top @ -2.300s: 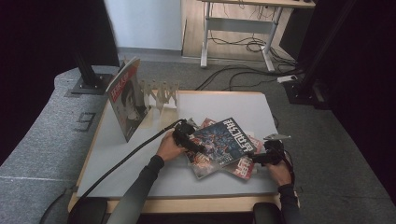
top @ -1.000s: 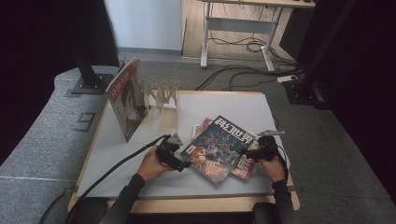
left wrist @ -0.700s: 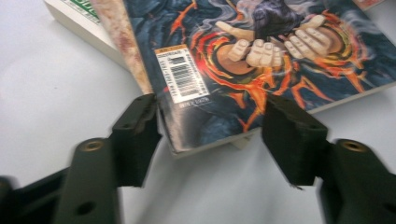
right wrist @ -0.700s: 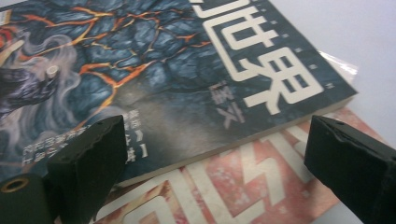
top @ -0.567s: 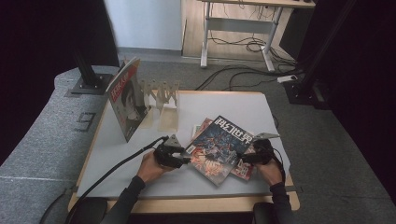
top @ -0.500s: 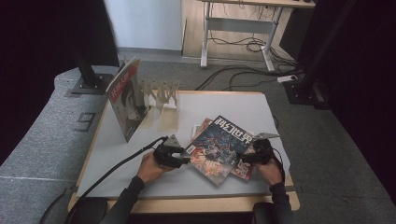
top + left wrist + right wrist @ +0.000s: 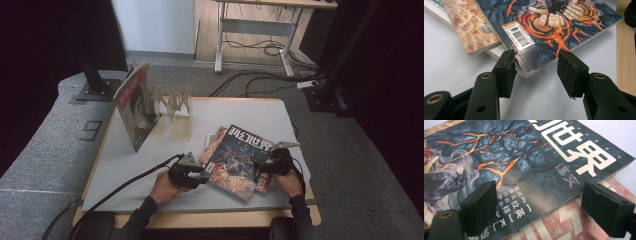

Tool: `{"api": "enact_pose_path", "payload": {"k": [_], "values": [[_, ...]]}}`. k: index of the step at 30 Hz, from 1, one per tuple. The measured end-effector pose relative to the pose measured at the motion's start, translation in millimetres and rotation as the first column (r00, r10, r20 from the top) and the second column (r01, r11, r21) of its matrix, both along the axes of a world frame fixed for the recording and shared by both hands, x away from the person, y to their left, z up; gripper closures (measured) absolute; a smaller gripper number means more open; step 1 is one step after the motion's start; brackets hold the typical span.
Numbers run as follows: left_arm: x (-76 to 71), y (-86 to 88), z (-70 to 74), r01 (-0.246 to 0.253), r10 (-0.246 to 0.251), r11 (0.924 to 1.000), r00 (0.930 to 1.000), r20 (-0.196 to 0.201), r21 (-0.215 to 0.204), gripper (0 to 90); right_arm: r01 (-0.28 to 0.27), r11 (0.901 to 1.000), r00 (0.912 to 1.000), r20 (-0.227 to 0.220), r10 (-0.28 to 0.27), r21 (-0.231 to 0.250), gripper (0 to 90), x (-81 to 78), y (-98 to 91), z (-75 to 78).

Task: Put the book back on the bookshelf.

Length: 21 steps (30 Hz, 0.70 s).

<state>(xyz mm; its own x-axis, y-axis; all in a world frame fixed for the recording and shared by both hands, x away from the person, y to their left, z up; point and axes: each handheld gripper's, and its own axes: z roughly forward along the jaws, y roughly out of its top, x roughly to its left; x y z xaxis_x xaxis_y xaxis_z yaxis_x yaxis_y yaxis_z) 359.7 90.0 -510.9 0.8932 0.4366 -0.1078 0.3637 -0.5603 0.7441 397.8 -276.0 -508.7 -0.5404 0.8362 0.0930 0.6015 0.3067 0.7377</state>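
A dark magazine (image 7: 240,160) with lava art and white letters lies on top of a fanned pile on the white table. My left gripper (image 7: 202,176) lies low at its near left corner. In the left gripper view that gripper (image 7: 537,56) straddles the barcode corner (image 7: 517,42); its jaws have just been closing, one pad at the edge, the other apart. My right gripper (image 7: 262,169) sits at the magazine's right edge. In the right gripper view this gripper (image 7: 540,192) stands wide over the cover, its jaws closing slightly, a red magazine (image 7: 564,225) beneath.
A tan magazine (image 7: 469,30) and a white one (image 7: 434,10) lie under the top one. At the back left a slotted rack (image 7: 172,107) holds an upright magazine (image 7: 136,110). The table's wooden front edge (image 7: 200,217) runs near the forearms. A desk (image 7: 260,20) and cables stand beyond.
Both hands have drawn toward the near side of the pile, the left one to the top magazine's near left corner. The top magazine has shifted slightly. Within the last half second little has moved.
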Motion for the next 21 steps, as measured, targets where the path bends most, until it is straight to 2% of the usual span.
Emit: {"api": "enact_pose_path", "payload": {"k": [7, 9, 11, 12, 14, 18, 21], "values": [[-3.4, -4.1, -1.5, 0.013, -0.013, 0.9999, 0.9998, 0.012, -0.002, 49.0, 0.002, 0.9999, 0.9999, 0.017, -0.003, 0.013, 13.0, 10.3, -1.3, -2.2], [-2.1, -5.7, -4.3, 0.007, -0.007, 0.9999, 0.9998, 0.019, 0.010, 46.6, -0.003, 0.9998, 0.9999, 0.013, 0.003, 0.018, 13.7, 11.3, -3.2, -1.7], [-1.4, -6.5, -5.8, -0.005, 0.005, 1.0000, 0.9993, 0.038, 0.008, 43.1, 0.008, 0.9999, 0.9999, 0.009, -0.008, 0.014, 12.9, 13.9, -5.7, -1.2], [-0.2, -6.3, -5.9, -0.010, 0.010, 0.9999, 0.9994, 0.034, 0.004, 42.9, 0.017, 0.9998, 0.9998, 0.008, -0.017, 0.011, 12.7, 16.2, -7.7, -0.9], [0.4, -5.6, -5.7, -0.006, 0.006, 1.0000, 0.9995, 0.030, 0.003, 42.6, 0.036, 0.9991, 0.9993, -0.001, -0.036, 0.020, 12.2, 22.2, -12.4, -0.5], [-2.1, -5.9, -5.1, 0.003, -0.004, 0.9999, 0.9991, 0.042, 0.011, 48.1, 0.062, 0.9965, 0.9979, -0.024, -0.061, 0.056, 8.6, 38.3, -19.9, -0.1], [-3.4, -6.8, -5.1, -0.003, 0.002, 0.9998, 0.9987, 0.051, 0.017, 49.7, 0.070, 0.9963, 0.9962, -0.057, -0.067, 0.050, 7.4, 51.3, -22.7, -1.1]]}}
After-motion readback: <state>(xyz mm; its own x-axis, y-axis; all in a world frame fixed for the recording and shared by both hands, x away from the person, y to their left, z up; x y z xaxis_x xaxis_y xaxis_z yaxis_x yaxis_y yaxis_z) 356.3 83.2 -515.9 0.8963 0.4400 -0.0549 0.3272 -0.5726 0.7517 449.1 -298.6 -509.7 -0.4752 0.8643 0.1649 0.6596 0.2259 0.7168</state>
